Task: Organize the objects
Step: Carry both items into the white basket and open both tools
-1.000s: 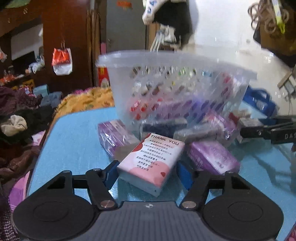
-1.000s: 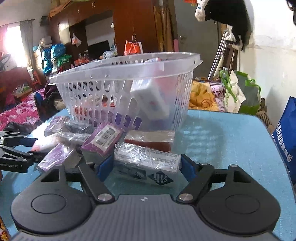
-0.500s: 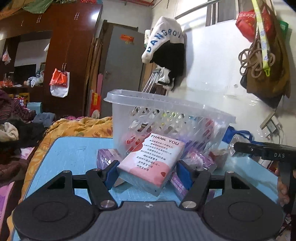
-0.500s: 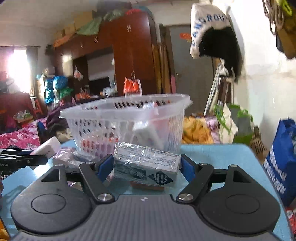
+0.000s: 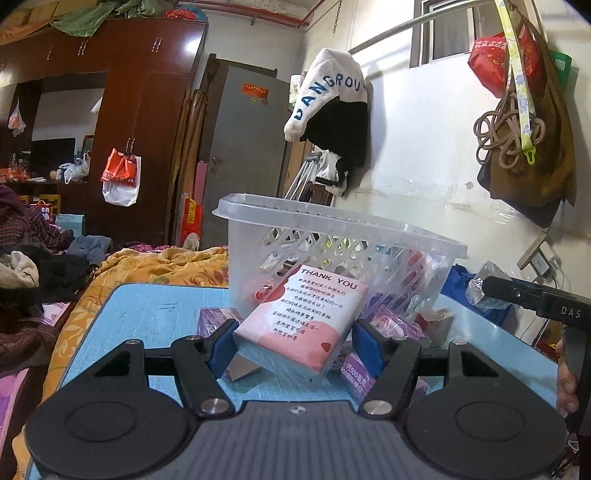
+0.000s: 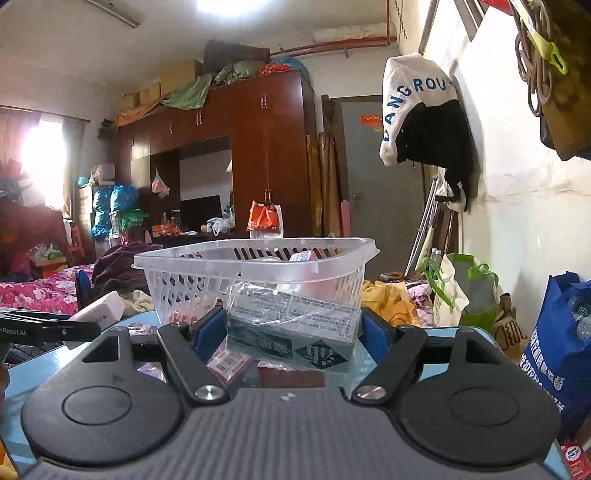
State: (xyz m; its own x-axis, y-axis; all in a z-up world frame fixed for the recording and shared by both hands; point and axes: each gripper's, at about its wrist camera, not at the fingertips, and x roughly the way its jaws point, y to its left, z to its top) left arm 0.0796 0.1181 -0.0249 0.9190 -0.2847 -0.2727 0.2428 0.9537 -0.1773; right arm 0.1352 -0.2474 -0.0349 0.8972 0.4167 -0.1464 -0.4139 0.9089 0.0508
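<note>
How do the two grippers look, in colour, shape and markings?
Both the left gripper and the right gripper are black, with two round discs at the base, angled link bars with silver pivot screws, a ribbed grey body and blue finger pads. Seen from the side, the right one bears white letters "DAS".

Daylight is blowing out the curtained window [image 6: 44, 162] at the far left of the right wrist view, and a ceiling lamp [image 6: 236, 5] is glaring white at the top edge. Reflections are shining on the glossy dark red wooden wardrobe [image 5: 147, 110]. Fisheye distortion is bending walls and corners in both views, while details are staying sharp, without motion blur.
</note>
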